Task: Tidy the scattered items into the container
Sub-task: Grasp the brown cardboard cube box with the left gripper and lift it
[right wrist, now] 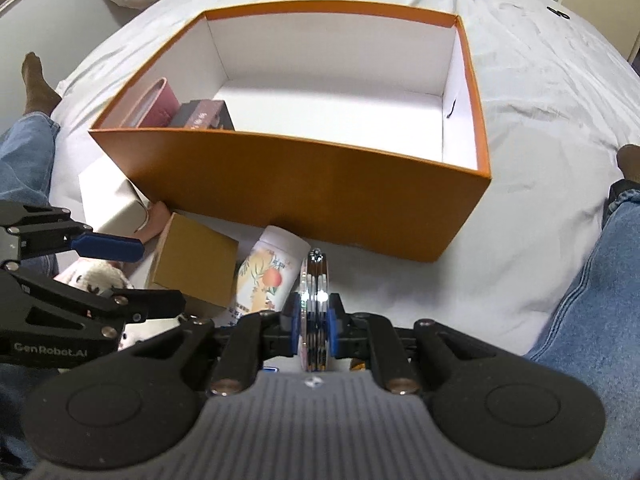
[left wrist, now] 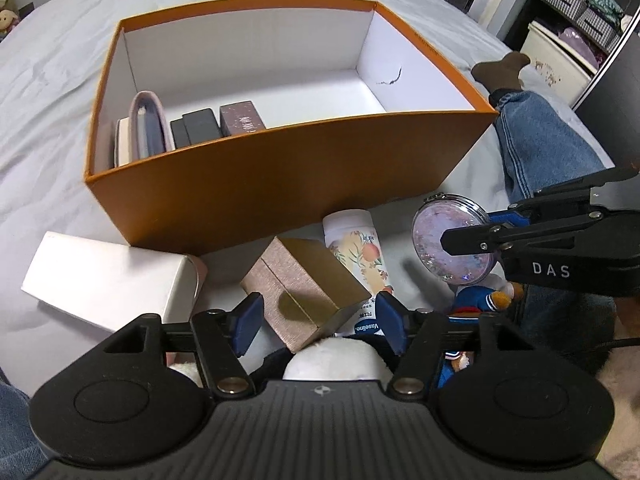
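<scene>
An orange box [left wrist: 280, 184] [right wrist: 320, 192] with a white inside stands open on the bed. At its left end it holds a purple pouch [left wrist: 148, 128], a black case [left wrist: 196, 126] and a dark glittery box [left wrist: 242, 118]. My right gripper [right wrist: 316, 320] [left wrist: 468, 236] is shut on a round glittery compact mirror [left wrist: 452, 240] [right wrist: 316, 280], held on edge just in front of the orange box. My left gripper [left wrist: 320, 322] [right wrist: 160, 276] is open, and a pink-and-gold box [left wrist: 296, 296] [right wrist: 196, 268] lies tilted between its blue pads [left wrist: 250, 320] without being squeezed.
In front of the orange box lie a white carton [left wrist: 108, 280], a peach-patterned lotion bottle [left wrist: 356, 252] [right wrist: 268, 276], a plush toy in blue [left wrist: 480, 300] and a white plush [left wrist: 332, 360]. A person's jeans-clad legs [left wrist: 540, 136] [right wrist: 600, 300] rest on the grey sheet on either side.
</scene>
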`<state>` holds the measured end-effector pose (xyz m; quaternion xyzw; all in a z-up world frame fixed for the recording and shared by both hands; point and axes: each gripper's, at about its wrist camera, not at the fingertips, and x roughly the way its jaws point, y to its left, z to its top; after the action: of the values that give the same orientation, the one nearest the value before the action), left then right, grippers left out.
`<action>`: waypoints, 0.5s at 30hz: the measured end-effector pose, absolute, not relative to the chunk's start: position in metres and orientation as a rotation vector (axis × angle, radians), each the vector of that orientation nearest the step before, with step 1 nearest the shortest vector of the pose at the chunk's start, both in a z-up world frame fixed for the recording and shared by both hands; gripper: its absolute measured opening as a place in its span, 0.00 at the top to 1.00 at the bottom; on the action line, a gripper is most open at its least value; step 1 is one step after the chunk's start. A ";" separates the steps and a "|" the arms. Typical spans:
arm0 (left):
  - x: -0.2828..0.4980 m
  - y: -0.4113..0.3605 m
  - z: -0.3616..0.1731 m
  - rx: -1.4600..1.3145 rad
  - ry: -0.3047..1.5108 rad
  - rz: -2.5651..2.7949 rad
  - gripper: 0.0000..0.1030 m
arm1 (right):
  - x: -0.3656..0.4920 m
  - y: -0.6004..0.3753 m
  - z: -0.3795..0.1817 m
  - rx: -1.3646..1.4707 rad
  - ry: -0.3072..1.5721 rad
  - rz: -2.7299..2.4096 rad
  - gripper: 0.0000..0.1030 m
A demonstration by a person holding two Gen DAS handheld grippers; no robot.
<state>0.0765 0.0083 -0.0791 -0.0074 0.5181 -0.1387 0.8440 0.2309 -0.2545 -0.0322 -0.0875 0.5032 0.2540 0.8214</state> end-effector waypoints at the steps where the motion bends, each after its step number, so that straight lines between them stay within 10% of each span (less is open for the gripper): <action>1: 0.075 0.011 -0.079 -0.026 1.088 -0.293 0.29 | 0.230 -0.255 -0.032 -0.183 1.070 0.538 0.86; 15: 0.072 0.013 -0.082 -0.052 1.056 -0.323 0.22 | 0.226 -0.252 -0.045 -0.163 1.097 0.528 0.86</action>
<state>0.0716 0.0129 -0.0824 -0.0248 0.5017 -0.1535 0.8510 0.2260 -0.2518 -0.0452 -0.0763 0.5145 0.2476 0.8174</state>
